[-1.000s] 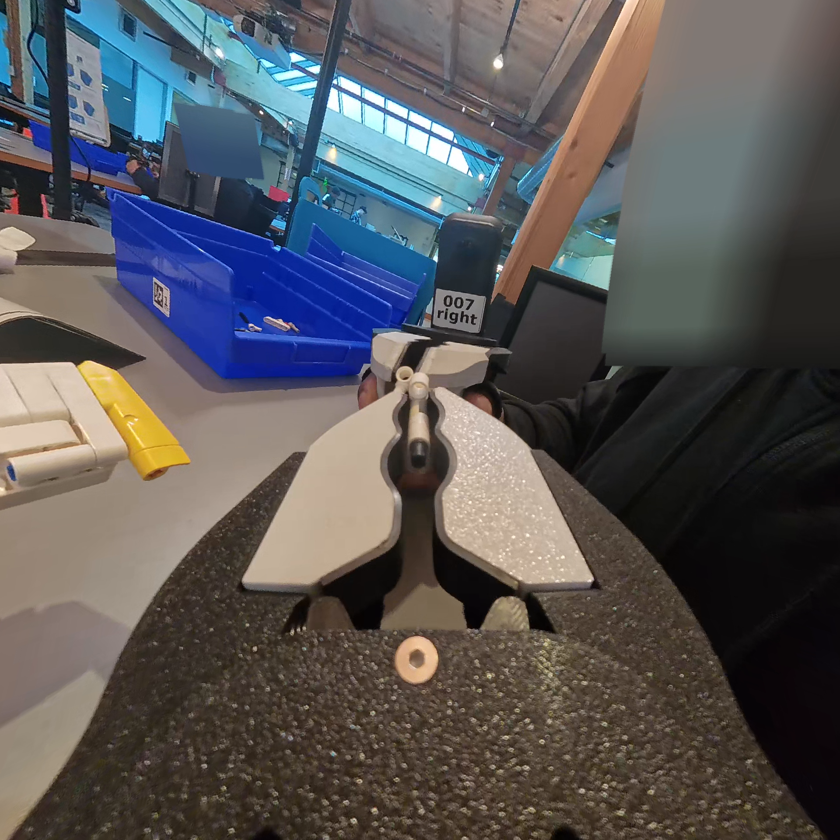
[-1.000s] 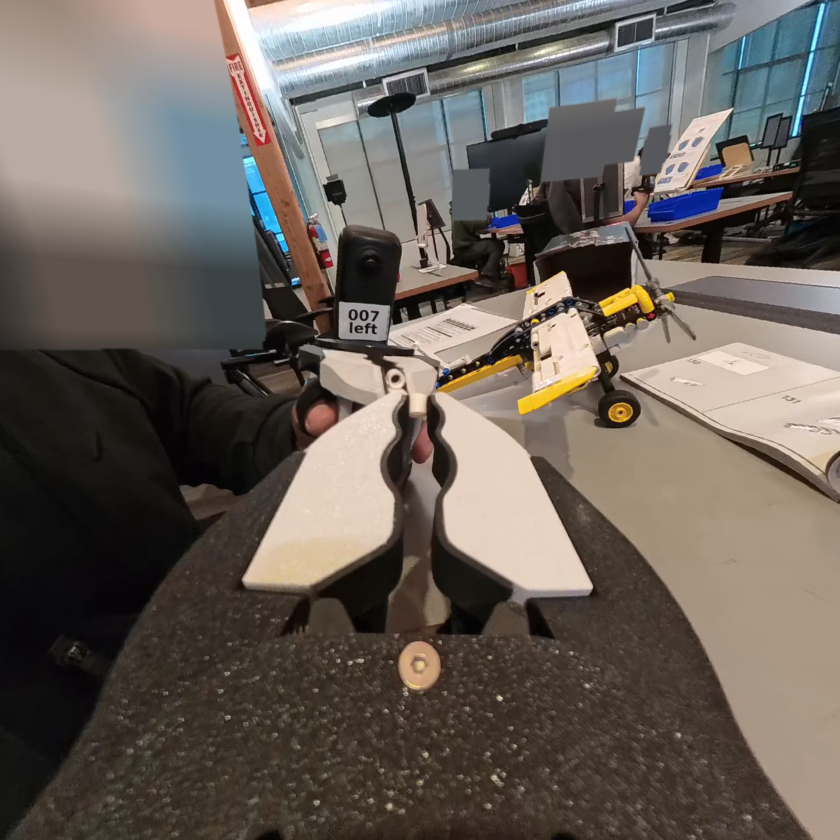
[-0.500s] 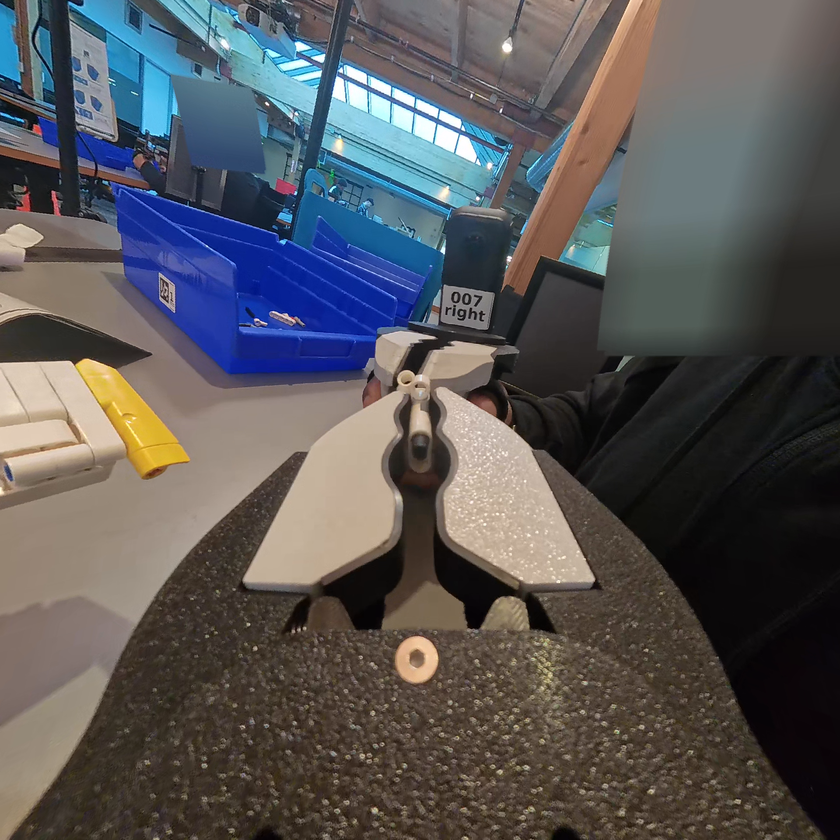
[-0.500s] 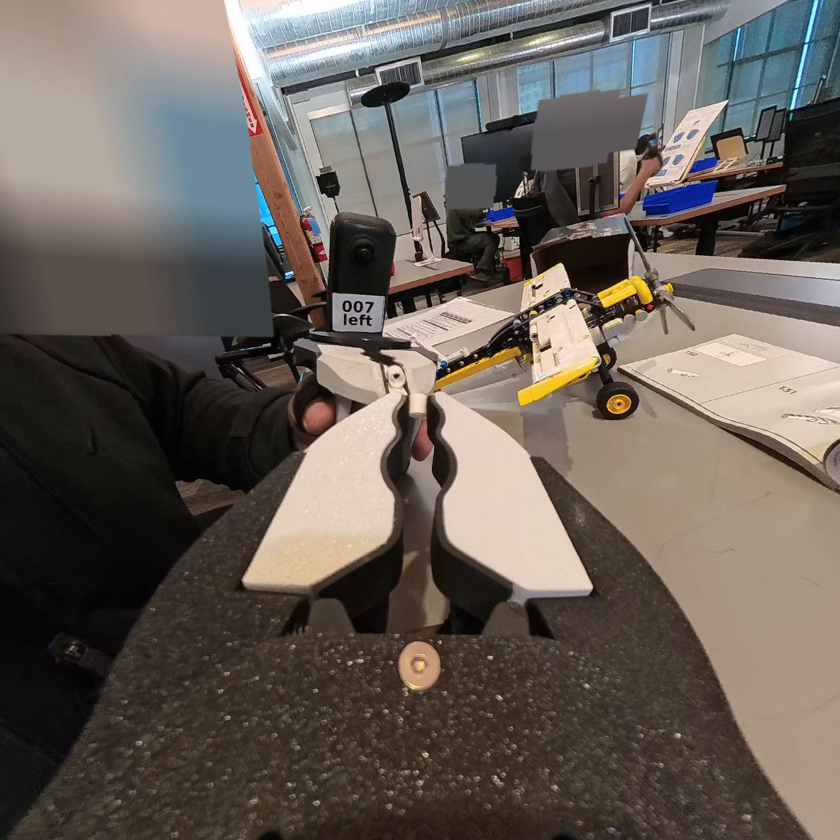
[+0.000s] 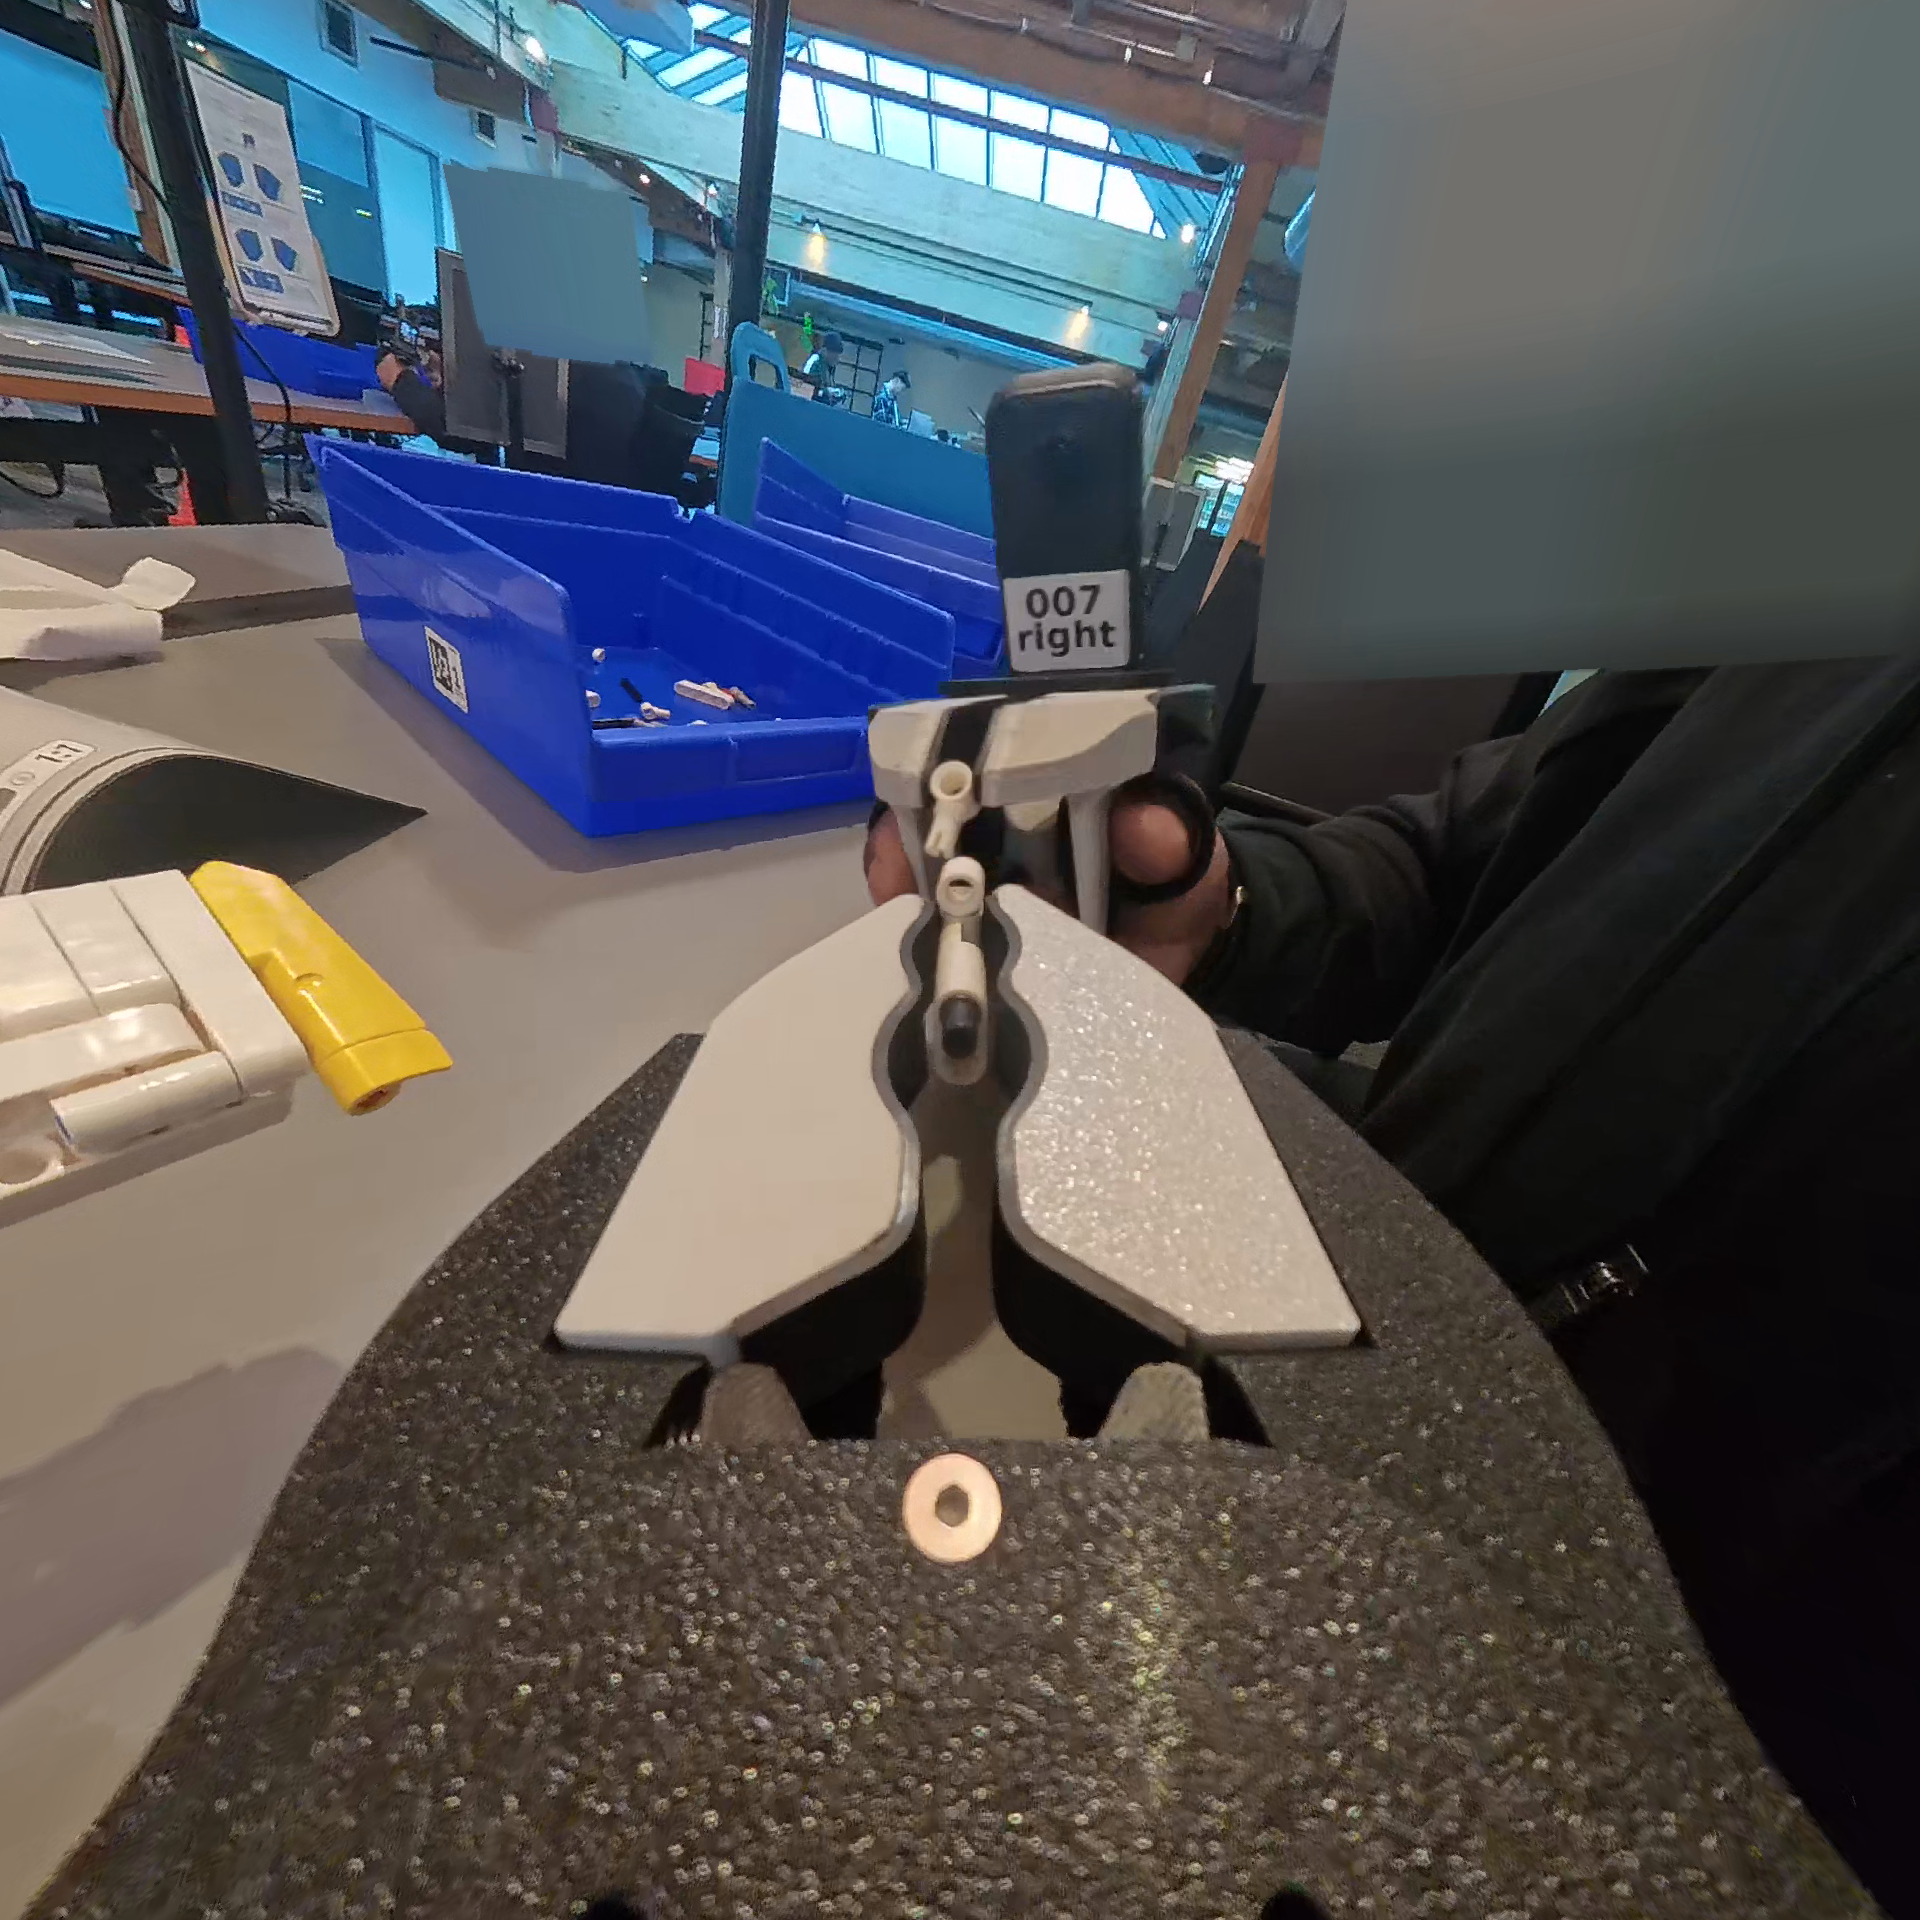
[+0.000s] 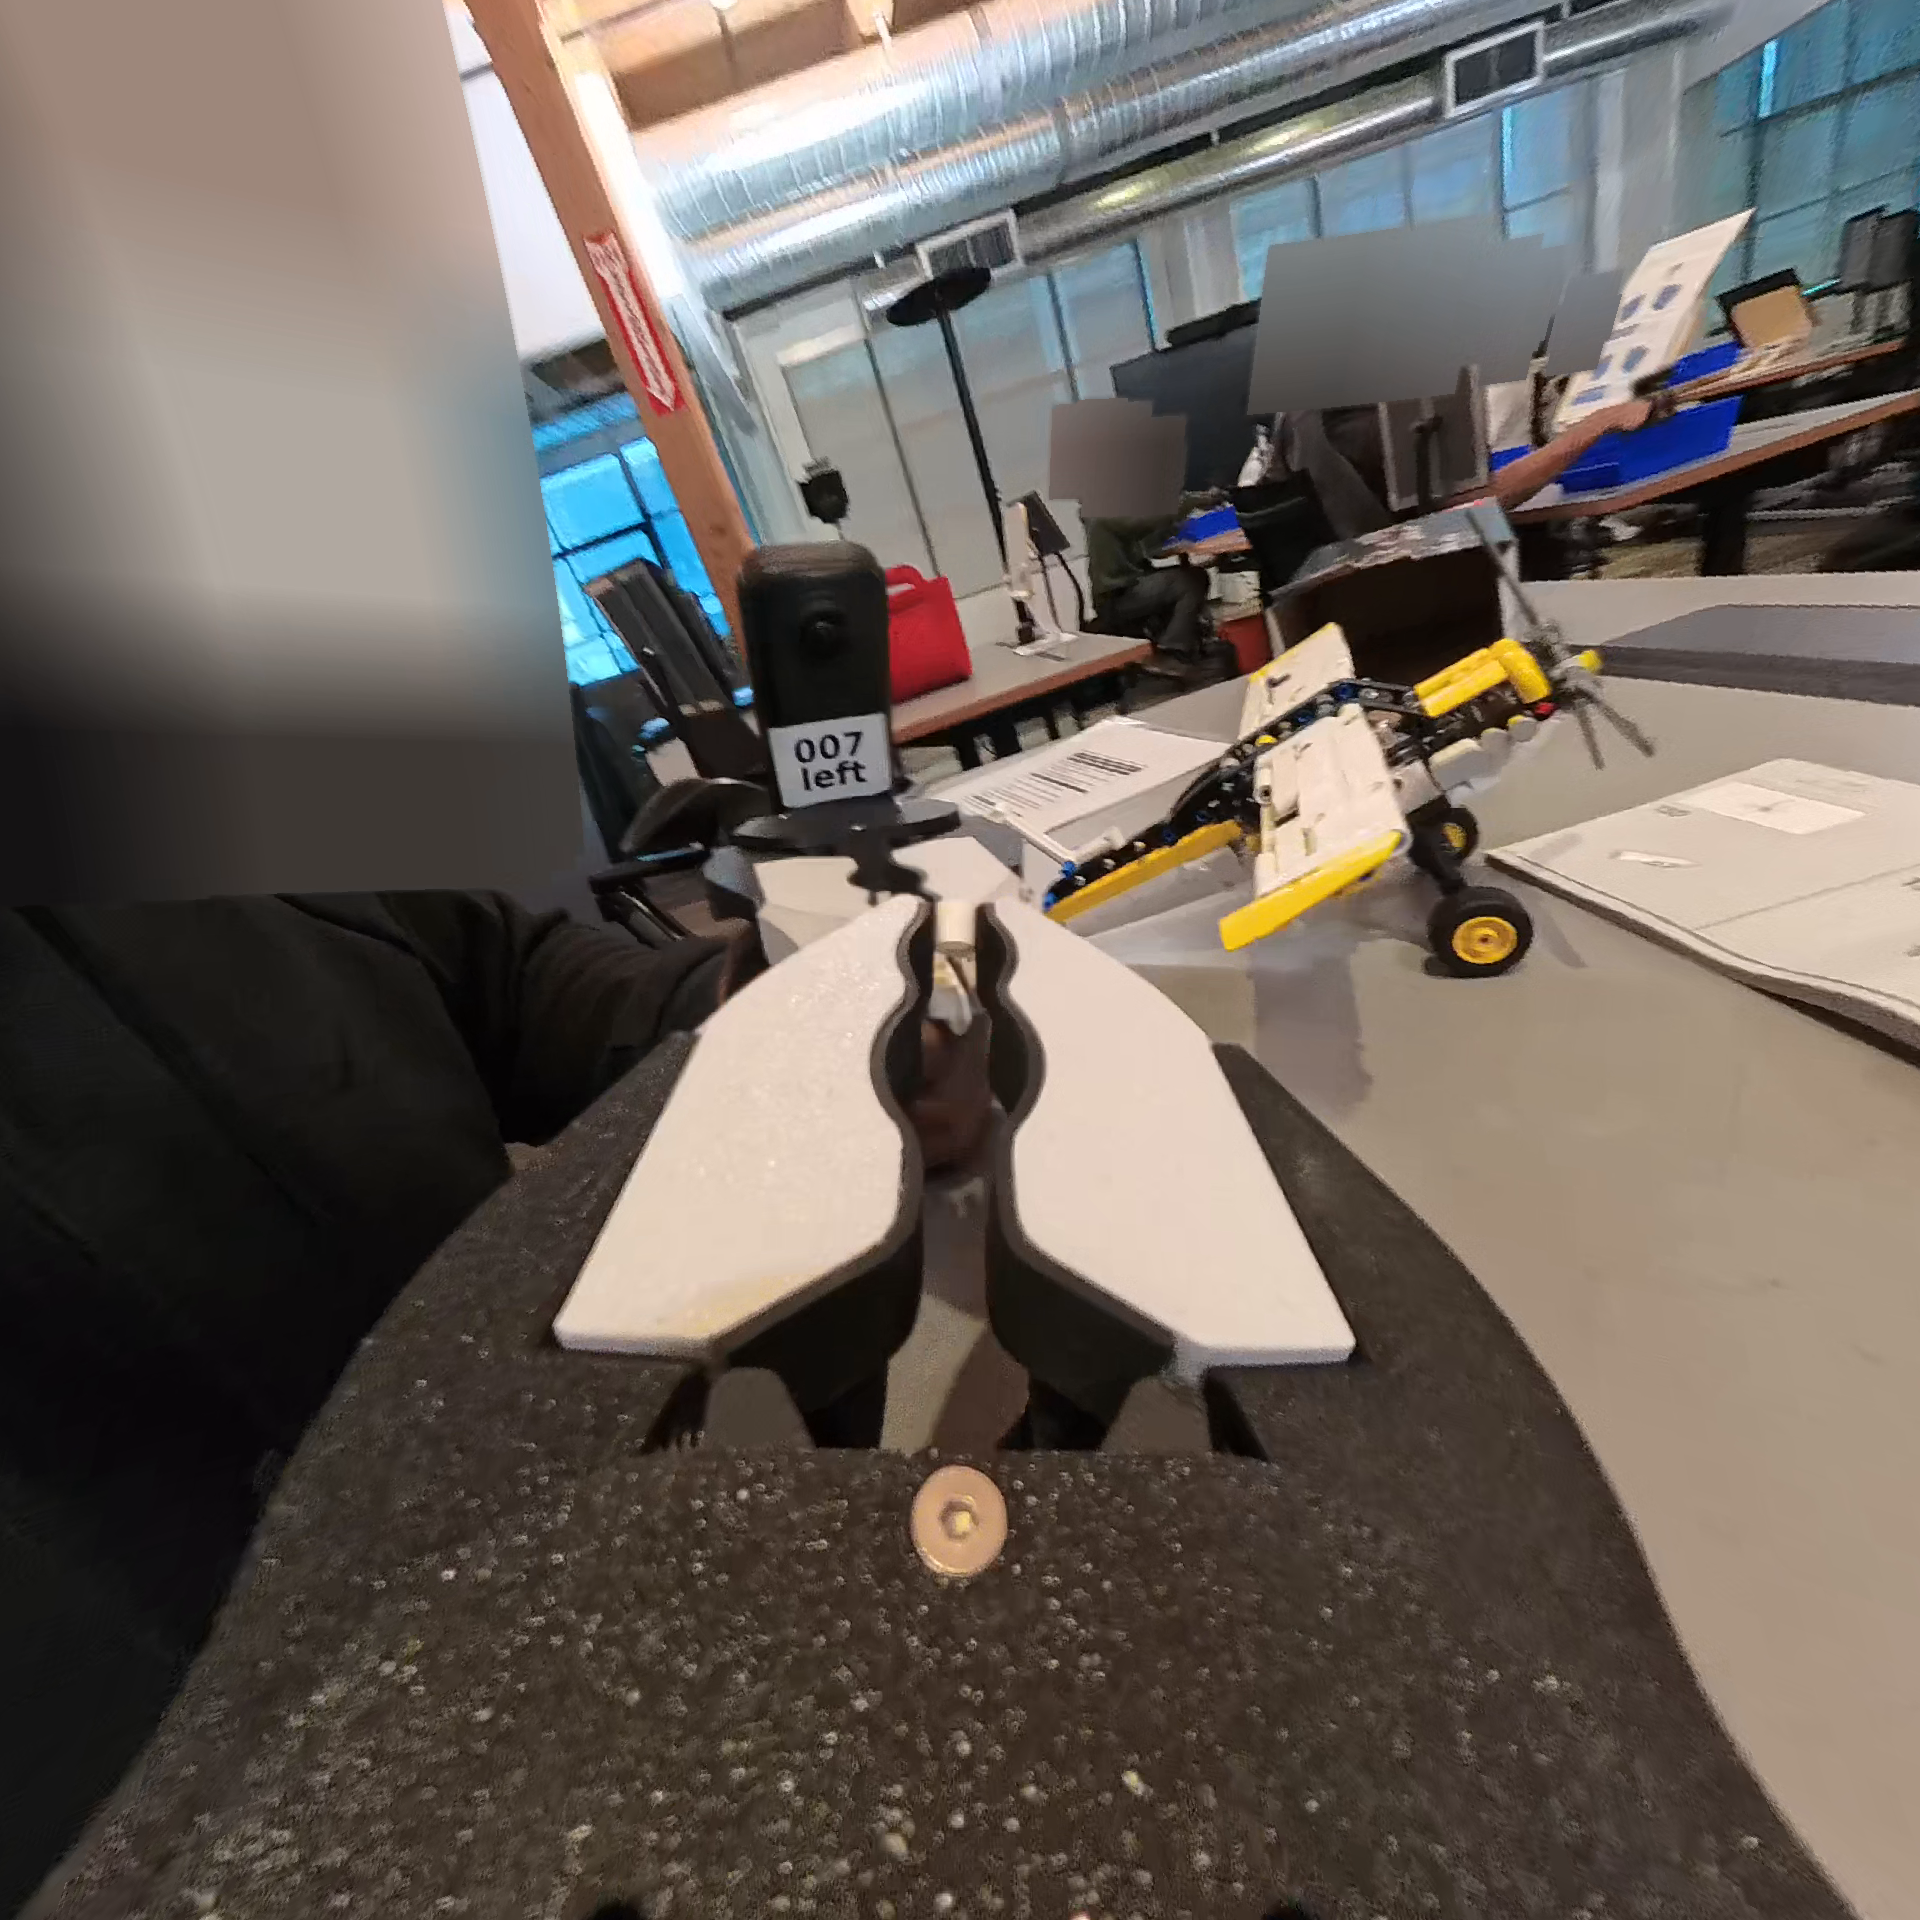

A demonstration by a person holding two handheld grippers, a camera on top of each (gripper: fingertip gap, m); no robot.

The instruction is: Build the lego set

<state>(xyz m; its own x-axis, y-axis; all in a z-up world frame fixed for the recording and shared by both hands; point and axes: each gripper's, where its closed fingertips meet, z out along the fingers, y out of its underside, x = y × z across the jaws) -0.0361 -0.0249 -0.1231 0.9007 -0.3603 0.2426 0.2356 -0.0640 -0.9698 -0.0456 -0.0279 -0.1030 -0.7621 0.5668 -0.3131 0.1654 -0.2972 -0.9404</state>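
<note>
Two hand-held grippers face each other tip to tip above the tabletop (image 5: 582, 966): the left hand-held gripper (image 5: 961, 920) is nearly closed on a white connector piece (image 5: 961, 945), the right hand-held gripper (image 6: 956, 935) likewise on a small white pin (image 5: 951, 800). Joining them cleanly looks to need pin and hole held in line, pushed straight with no twisting. A toy plane (image 6: 1340, 800) stands beyond.

An open-plan workshop: exposed ducts (image 6: 935, 114), timber beams (image 5: 1039, 31), worktables (image 6: 1714, 436) and blue parts bins (image 5: 499, 644).

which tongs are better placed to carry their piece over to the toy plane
Left, probably. The left tongs, shut on a white connector with a black pin, have the toy plane's yellow wing tip close beside them. From the right tongs, shut on a white piece, the plane stands farther off.
</note>
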